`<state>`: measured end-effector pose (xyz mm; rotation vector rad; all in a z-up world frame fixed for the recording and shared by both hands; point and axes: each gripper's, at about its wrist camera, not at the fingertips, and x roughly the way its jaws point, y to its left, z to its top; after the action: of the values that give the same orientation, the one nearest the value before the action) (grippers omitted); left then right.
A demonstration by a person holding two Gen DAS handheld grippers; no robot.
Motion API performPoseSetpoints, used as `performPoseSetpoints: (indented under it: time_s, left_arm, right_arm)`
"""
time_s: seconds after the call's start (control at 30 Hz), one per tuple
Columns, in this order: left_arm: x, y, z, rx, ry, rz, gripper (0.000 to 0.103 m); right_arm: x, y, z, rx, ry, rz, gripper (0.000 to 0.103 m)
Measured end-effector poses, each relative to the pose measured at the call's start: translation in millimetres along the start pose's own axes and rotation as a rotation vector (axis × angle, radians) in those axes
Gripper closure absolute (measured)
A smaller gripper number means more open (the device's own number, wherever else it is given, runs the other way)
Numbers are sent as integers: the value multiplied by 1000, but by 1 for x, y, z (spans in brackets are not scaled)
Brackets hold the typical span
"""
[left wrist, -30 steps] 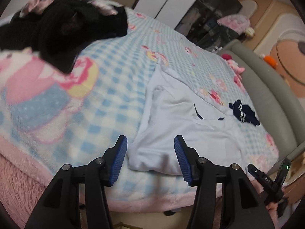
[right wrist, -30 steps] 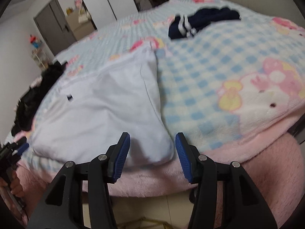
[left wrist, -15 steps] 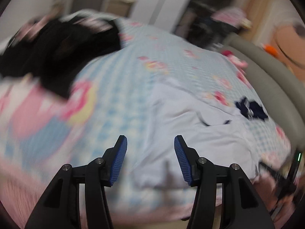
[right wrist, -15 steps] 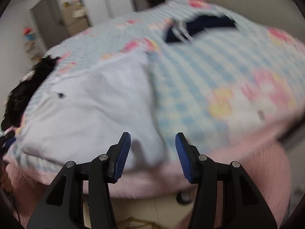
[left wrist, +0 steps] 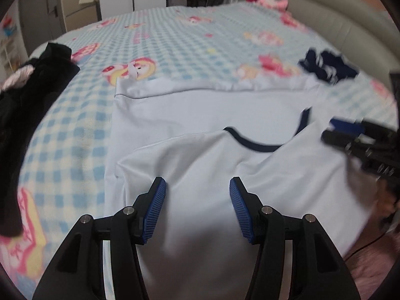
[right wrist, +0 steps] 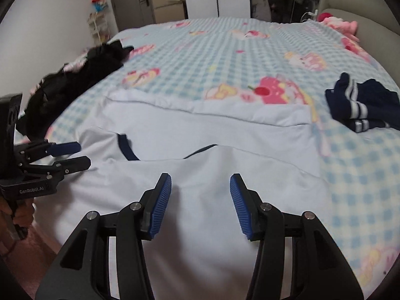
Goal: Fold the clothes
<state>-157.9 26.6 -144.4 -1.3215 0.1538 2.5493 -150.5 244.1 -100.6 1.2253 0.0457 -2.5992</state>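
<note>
Hovering over the near edge of a pale shirt (left wrist: pixel 200 115), the left gripper (left wrist: pixel 197 200) and right gripper (right wrist: pixel 200 200) stand released, nothing between their blue pads. The shirt lies flat on a checked blanket (right wrist: pixel 225 50), collar side toward both grippers, probably spread so a hem can be pinched and folded. A black garment (right wrist: pixel 75 80) lies left of the shirt, navy clothing (right wrist: pixel 362 105) right, both apart from it.

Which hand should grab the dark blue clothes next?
Probably the right tool: the navy garment lies on its side, while the left tool sits nearer the black clothes.
</note>
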Motion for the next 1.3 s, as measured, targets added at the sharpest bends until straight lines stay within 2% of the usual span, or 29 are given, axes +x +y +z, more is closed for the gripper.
performPoseSetpoints:
  time_s: [0.07,0.13,0.2,0.27,0.3,0.4,0.47,0.5,0.53,0.6,0.7,0.77,0.87,0.97,1.07,1.13,1.17,1.27,1.3]
  left_arm:
    - [8,4,1,-14,7,25,48]
    - [14,18,0,-83,-10,30,48]
    - [18,30,-3,-146,-30,40,53]
    - [16,32,-4,-158,-49,69,63]
    - [14,33,-5,-163,-59,84,63]
    - [-2,32,-4,-175,-108,141,61]
    - [-19,28,1,-143,-156,144,49]
    - [-26,24,3,-120,-173,125,48]
    - [-30,18,6,-89,-182,102,48]
    - [-37,3,13,-24,-199,56,46]
    - [-25,-21,19,56,-159,-45,43]
    - [-3,-33,19,96,-84,-109,42]
    - [32,-32,14,102,7,-55,36]
    - [25,-10,17,14,-21,19,36]
    - [21,23,18,-96,-23,118,40]
    - [12,37,16,-172,-30,83,40]
    - [1,35,15,-170,-60,97,40]
    - [-33,9,10,-91,-143,81,39]
    - [-41,0,8,-76,-161,56,39]
  right_arm:
    - [4,-5,2,10,-1,1,53]
    - [11,-15,1,30,3,-11,51]
    - [22,-32,-7,87,-16,-27,52]
    - [28,-51,-19,164,-46,-16,59]
    - [26,-57,-22,186,-59,-22,68]
    - [14,-66,-22,216,-98,-62,69]
    - [2,-70,-19,222,-130,-86,64]
    - [-4,-71,-18,225,-146,-98,56]
    - [-10,-72,-16,229,-164,-92,52]
    - [-15,-68,-15,223,-180,-64,50]
    - [-13,-50,-11,153,-171,-26,50]
    - [1,-29,-8,48,-127,-34,48]
    - [30,-18,-13,-20,-51,-95,48]
    - [31,-34,-18,70,-64,-71,48]
    - [24,-47,-21,122,-86,-108,49]
    - [13,-47,-20,139,-112,-127,53]
    - [8,-45,-19,145,-127,-136,54]
    - [-10,-42,-17,166,-170,-161,49]
    - [-17,-37,-16,168,-186,-144,47]
